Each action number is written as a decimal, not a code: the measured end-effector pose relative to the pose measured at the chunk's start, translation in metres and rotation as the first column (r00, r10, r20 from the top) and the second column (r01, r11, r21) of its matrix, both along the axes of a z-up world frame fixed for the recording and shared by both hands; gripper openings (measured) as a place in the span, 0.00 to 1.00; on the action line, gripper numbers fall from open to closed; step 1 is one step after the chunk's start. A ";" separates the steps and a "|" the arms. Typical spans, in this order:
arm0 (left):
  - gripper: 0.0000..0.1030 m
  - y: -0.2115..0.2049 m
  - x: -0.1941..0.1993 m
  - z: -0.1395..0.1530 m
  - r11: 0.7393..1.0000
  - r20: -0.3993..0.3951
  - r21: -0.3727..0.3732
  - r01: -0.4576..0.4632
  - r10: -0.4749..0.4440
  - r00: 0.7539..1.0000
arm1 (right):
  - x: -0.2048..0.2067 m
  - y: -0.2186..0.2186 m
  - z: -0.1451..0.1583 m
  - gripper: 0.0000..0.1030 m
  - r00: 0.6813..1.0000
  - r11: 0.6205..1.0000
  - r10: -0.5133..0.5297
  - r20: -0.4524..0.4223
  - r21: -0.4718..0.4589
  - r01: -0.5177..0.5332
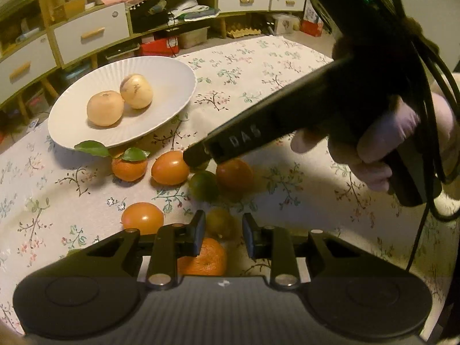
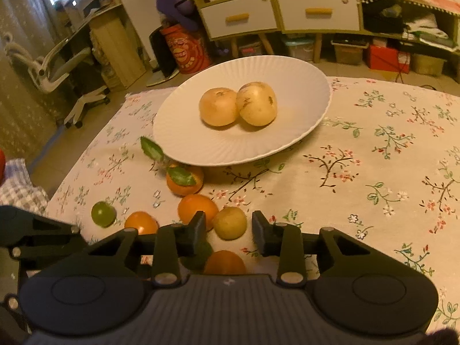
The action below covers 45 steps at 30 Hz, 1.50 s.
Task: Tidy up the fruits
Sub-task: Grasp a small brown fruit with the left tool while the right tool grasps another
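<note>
A white ribbed plate (image 1: 72, 132) (image 2: 302, 92) holds two pale yellow fruits (image 1: 105, 108) (image 2: 219, 106). Several oranges, a leafy tangerine (image 1: 129, 168) (image 2: 184, 182) and green limes (image 1: 203, 185) (image 2: 103, 213) lie on the floral cloth in front of it. My left gripper (image 1: 223, 234) is open and empty, its jaws on either side of a yellow-green fruit (image 1: 220, 222), above a tangerine (image 1: 202, 257). My right gripper (image 2: 229, 232) is open and empty, with a yellow-green fruit (image 2: 231, 222) between its fingertips. The right gripper also shows in the left wrist view (image 1: 195, 158), its tip beside an orange (image 1: 170, 167).
The floral tablecloth (image 2: 373, 172) has bare room right of the plate. Shelving with white drawers (image 1: 92, 36) (image 2: 319, 11) stands behind the table. An office chair (image 2: 66, 72) and a red drum (image 2: 187, 49) stand on the floor at far left.
</note>
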<state>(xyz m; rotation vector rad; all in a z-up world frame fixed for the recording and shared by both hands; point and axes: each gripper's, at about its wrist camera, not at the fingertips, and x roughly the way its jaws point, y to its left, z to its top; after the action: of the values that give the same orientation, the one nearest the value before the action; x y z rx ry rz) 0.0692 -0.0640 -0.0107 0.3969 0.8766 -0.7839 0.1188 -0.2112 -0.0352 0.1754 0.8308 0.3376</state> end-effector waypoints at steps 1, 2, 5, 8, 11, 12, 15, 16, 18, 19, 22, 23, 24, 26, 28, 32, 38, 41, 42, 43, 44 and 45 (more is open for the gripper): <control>0.19 -0.001 0.000 0.000 1.000 0.003 0.009 0.006 -0.006 1.000 | 0.001 0.000 0.000 0.30 1.000 1.000 -0.002 -0.003 -0.001 0.002; 0.19 -0.003 0.001 -0.001 1.000 0.004 0.021 0.011 -0.012 1.000 | 0.002 0.000 -0.001 0.29 1.000 1.000 -0.002 -0.006 -0.006 0.002; 0.19 -0.008 0.003 -0.002 0.998 0.005 0.051 0.019 -0.019 1.000 | 0.002 0.002 -0.004 0.27 1.000 1.000 0.006 -0.017 -0.013 -0.006; 0.18 -0.012 0.005 -0.005 0.996 0.010 0.083 0.021 -0.022 1.000 | 0.001 0.008 -0.004 0.24 1.000 0.999 0.023 -0.021 -0.024 -0.024; 0.16 -0.014 0.006 -0.006 0.995 0.016 0.098 0.022 -0.023 1.000 | 0.000 0.009 -0.004 0.23 1.000 0.999 0.022 -0.018 -0.023 -0.022; 0.16 -0.014 0.006 -0.006 0.995 0.017 0.100 0.024 -0.026 1.000 | 0.000 0.009 -0.004 0.23 1.000 1.000 0.020 -0.018 -0.018 -0.021; 0.16 -0.013 0.005 -0.005 0.995 0.020 0.100 0.023 -0.026 0.999 | 0.000 0.007 -0.004 0.23 1.000 1.000 0.021 -0.020 -0.012 -0.021; 0.16 -0.013 0.005 -0.005 0.995 0.017 0.098 0.020 -0.021 1.000 | 0.000 0.007 -0.004 0.23 1.000 1.000 0.020 -0.020 -0.011 -0.020; 0.16 -0.012 0.007 -0.005 0.996 0.006 0.088 0.005 -0.006 1.000 | 0.000 0.007 -0.003 0.23 1.000 1.000 0.018 -0.019 -0.010 -0.018; 0.16 -0.011 0.008 -0.004 0.996 0.001 0.084 -0.001 0.001 1.000 | 0.000 0.007 -0.003 0.23 1.000 1.000 0.017 -0.018 -0.010 -0.017; 0.15 -0.009 0.008 -0.003 0.997 0.004 0.077 -0.012 0.012 1.000 | -0.001 0.004 0.000 0.23 1.000 1.000 0.011 -0.012 -0.003 -0.011; 0.15 -0.009 0.008 -0.003 0.997 0.008 0.074 -0.015 0.014 1.000 | -0.001 0.004 0.001 0.23 1.000 1.000 0.009 -0.010 -0.001 -0.009; 0.15 -0.009 0.008 -0.002 0.997 0.013 0.073 -0.017 0.016 1.000 | -0.001 0.003 0.001 0.23 1.000 1.000 0.007 -0.008 -0.001 -0.007; 0.15 -0.008 0.006 0.000 0.997 0.027 0.072 -0.025 0.023 0.999 | -0.001 0.002 0.003 0.23 1.000 1.000 0.002 -0.004 -0.001 -0.002; 0.15 -0.008 0.005 0.003 0.997 0.033 0.064 -0.030 0.028 0.999 | -0.001 0.002 0.005 0.23 1.000 1.000 -0.002 -0.002 -0.001 0.002; 0.15 -0.007 0.003 0.010 0.998 0.047 0.044 -0.035 0.033 0.998 | -0.002 0.004 0.010 0.23 1.000 1.000 -0.002 -0.002 -0.010 0.002; 0.15 -0.004 0.004 0.019 0.999 0.059 0.023 -0.049 0.048 0.997 | -0.003 0.005 0.018 0.23 1.000 1.000 0.001 0.012 -0.014 0.000; 0.15 -0.004 0.005 0.023 0.998 0.068 0.015 -0.060 0.059 0.996 | -0.004 0.004 0.022 0.23 1.000 1.000 -0.003 0.026 -0.018 0.003; 0.15 -0.003 0.006 0.024 0.998 0.071 0.012 -0.066 0.065 0.995 | -0.004 0.004 0.024 0.23 1.000 1.000 -0.004 0.030 -0.014 0.004; 0.15 -0.003 0.007 0.025 0.997 0.075 0.008 -0.071 0.070 0.995 | -0.005 0.003 0.025 0.23 0.999 1.000 -0.006 0.035 -0.014 0.006; 0.15 -0.002 0.008 0.027 0.997 0.079 0.003 -0.078 0.078 0.994 | -0.005 0.003 0.026 0.23 0.999 1.000 -0.008 0.041 -0.015 0.009; 0.15 -0.001 0.009 0.027 0.996 0.083 -0.002 -0.085 0.085 0.993 | -0.005 0.002 0.028 0.23 0.999 1.000 -0.010 0.047 -0.015 0.011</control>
<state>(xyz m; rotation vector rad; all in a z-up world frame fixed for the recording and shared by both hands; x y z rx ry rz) 0.0786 -0.0649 0.0168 0.3885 0.8114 -0.6836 0.1133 -0.2090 -0.0075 0.1573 0.7858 0.3244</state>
